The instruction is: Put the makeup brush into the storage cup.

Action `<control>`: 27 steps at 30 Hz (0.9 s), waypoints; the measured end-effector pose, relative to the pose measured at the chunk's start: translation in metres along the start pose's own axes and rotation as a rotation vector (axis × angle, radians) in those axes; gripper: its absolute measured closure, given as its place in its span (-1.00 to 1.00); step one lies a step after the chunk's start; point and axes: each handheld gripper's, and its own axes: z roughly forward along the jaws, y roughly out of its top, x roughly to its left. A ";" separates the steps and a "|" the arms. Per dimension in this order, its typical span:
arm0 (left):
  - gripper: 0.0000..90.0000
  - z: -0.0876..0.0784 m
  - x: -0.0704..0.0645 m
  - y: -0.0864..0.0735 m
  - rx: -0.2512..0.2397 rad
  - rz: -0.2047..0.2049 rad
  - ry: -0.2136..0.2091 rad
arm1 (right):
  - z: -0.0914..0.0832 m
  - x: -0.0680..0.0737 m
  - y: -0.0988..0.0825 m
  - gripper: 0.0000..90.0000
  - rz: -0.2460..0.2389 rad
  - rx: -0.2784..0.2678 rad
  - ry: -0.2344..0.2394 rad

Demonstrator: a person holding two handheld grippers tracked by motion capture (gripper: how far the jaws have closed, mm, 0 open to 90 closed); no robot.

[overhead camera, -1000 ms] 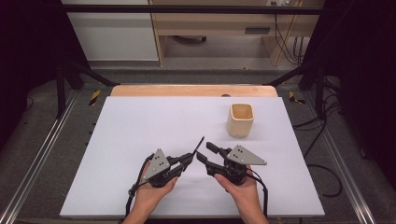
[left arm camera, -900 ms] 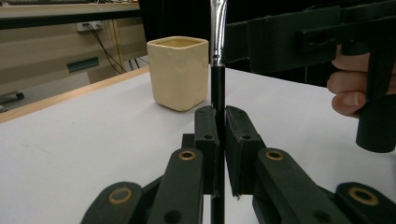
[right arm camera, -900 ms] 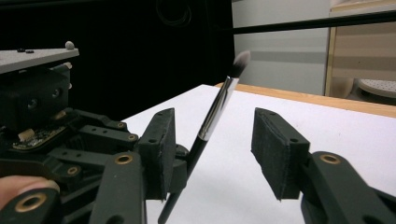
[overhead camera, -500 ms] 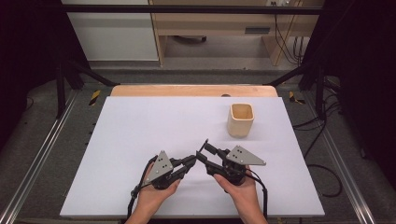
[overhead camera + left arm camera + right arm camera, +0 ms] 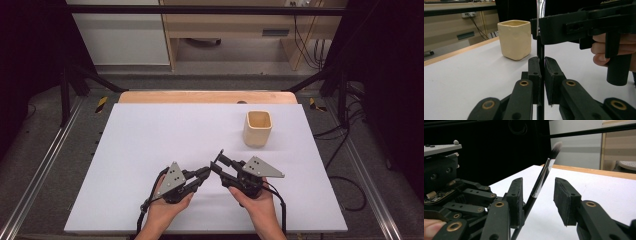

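- Makeup brush (image 5: 541,181) clamped low on its black handle by the left gripper (image 5: 542,72), jaws fully closed on it, bristle tip tilted up and away.
- Same brush standing between the pads of the right gripper (image 5: 537,200); jaws just been closing in around the handle, a clear gap showing on one side, no firm pinch there yet.
- Seen from above: left gripper (image 5: 204,173) and right gripper (image 5: 220,167) meeting nose to nose near the front middle of the white table (image 5: 150,135), brush (image 5: 217,159) held just above the surface at that meeting point.
- Cream cup (image 5: 258,128) upright and apparently empty, well apart from the brush, toward the far right of the table; also visible past the left jaws (image 5: 514,40).
- Judgement: handover from left to right under way, roughly at the midpoint of the job.
- Done so far: brush lifted off the table, presented to the second gripper.
- Left to do, most likely: right pads to finish closing, left jaws to release, brush to be carried over and set into the cup.
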 end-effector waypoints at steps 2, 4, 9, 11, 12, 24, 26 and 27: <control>0.87 0.000 -0.001 0.000 0.002 0.003 -0.001 | 0.001 0.000 -0.001 0.34 -0.006 0.002 -0.002; 0.87 0.001 -0.002 0.000 0.003 0.005 -0.004 | 0.002 0.001 -0.002 0.35 0.007 -0.002 -0.002; 0.87 0.002 -0.003 0.000 0.004 0.007 -0.007 | 0.004 0.001 -0.004 0.40 0.015 0.006 0.005; 0.87 0.002 -0.003 0.000 0.004 0.006 -0.008 | 0.004 0.001 -0.004 0.41 0.015 0.007 0.005; 0.87 0.002 -0.003 0.000 0.003 0.006 -0.008 | 0.004 0.001 -0.004 0.42 0.015 0.007 0.006; 0.87 0.002 -0.004 0.000 0.004 0.010 -0.010 | 0.004 0.000 -0.005 0.58 0.017 -0.005 0.009; 0.87 0.002 -0.004 0.000 0.003 0.009 -0.009 | 0.003 0.001 -0.005 0.59 0.018 -0.003 0.010; 0.87 0.002 -0.004 0.000 0.002 0.011 -0.009 | 0.003 0.001 -0.005 0.61 0.029 -0.002 0.012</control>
